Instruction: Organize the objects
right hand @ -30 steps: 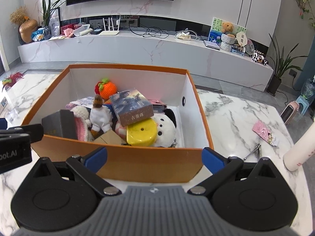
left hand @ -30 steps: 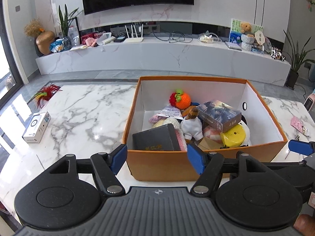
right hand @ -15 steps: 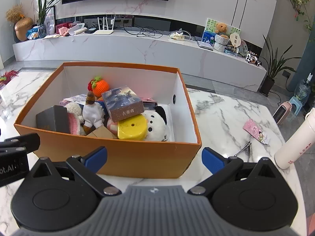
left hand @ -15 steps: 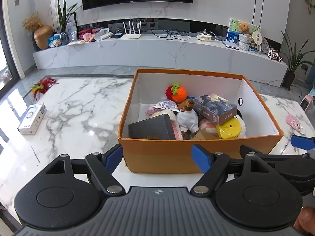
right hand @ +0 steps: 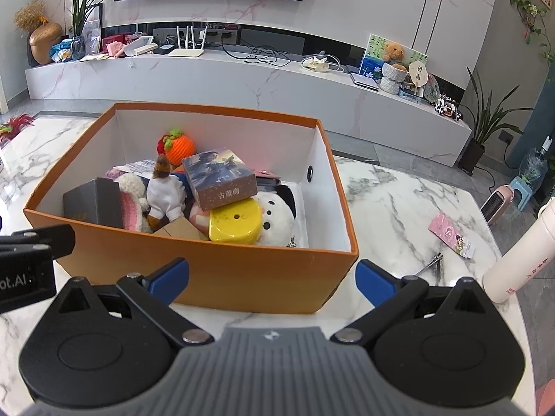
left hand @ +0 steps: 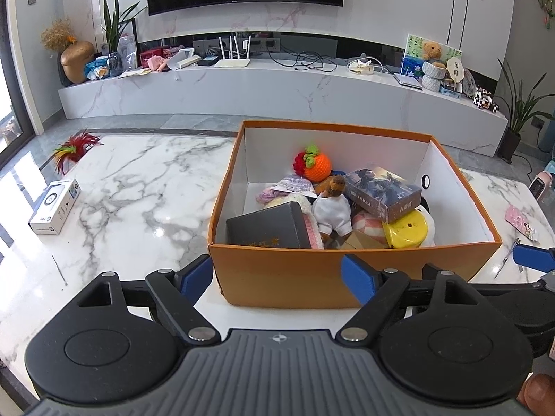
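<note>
While the left wrist view looks down over the left gripper (left hand: 277, 274), its blue-tipped jaws have just been opening and now stand wide, with nothing between them. Straight ahead, just beyond the tips, sits the orange box (left hand: 347, 270) on the marble table (left hand: 131, 194), its long side running across the view. A dark flat case (left hand: 270, 228) leans in the box's near left corner, the item closest to this gripper. A small white carton (left hand: 53, 206) lies well apart, far left on the table.

Seen from the right wrist, the right gripper (right hand: 272, 279) is also spread wide and empty, facing the same near wall towards the box's right end. A yellow lidded container (right hand: 236, 225) lies nearest it inside. To the right, outside the box, lie a pink card (right hand: 451, 235), nail clippers (right hand: 430, 267) and a white bottle (right hand: 523, 249), nearer this hand than the left.
</note>
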Demonstrator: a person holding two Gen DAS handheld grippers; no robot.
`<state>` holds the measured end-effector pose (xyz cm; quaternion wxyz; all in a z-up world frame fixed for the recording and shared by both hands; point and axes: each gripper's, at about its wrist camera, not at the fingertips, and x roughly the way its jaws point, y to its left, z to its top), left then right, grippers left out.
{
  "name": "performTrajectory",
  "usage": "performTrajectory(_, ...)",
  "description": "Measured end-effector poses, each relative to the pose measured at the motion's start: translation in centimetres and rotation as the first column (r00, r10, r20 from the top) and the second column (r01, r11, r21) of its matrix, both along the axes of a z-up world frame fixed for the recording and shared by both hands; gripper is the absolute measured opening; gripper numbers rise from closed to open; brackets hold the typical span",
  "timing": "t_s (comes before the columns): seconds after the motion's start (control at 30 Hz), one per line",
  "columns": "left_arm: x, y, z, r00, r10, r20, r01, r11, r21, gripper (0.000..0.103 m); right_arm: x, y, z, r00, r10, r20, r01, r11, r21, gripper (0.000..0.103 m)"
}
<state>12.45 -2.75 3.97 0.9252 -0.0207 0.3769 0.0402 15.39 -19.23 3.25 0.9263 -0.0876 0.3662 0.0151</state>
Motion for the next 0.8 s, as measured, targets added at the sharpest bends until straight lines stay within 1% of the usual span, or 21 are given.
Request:
performTrajectory(0.13,-0.16,0.07,0.24,1.000,0.003,0.022,-0.003,1.000,-0.009,0.096,-0.02,0.16,-0.11,1.000,0.003,-0.005,-0.003,1.000,-0.008,0.102)
performTrajectory(0.3,-0.02,0.07,0.35,1.000,0.004,0.020,-0.003,1.000,-0.012,0.096,-0.07,0.21,-0.18,1.000,0.006,-0.006,-0.006,1.000,-0.013,0.102)
performTrajectory(0.53,0.00,-0.28,0.15,1.000,-0.012,0.017,0.012,1.000,0.006,0.096,-0.16,0.35,-0.28,1.000,0.012,-0.010,-0.012,1.000,-0.020,0.102)
performTrajectory(0.6,-0.09,-0.46,0.18,1.000,-0.018,0.025,0.018,1.000,0.016,0.096,-0.15,0.38,-0.31,1.000,0.013,-0.012,-0.013,1.000,-0.022,0.102)
performTrajectory(0.7,-0.27,-0.50,0.23,0.999,-0.029,0.043,0.028,1.000,0.010,0.096,-0.17,0.47,-0.32,1.000,0.015,-0.012,-0.015,1.000,-0.025,0.102)
performTrajectory(0.8,-0.29,-0.70,0.30,0.998,-0.034,0.045,0.032,0.999,0.029,0.096,-0.18,0.49,-0.36,1.000,0.015,-0.012,-0.015,1.000,-0.026,0.102)
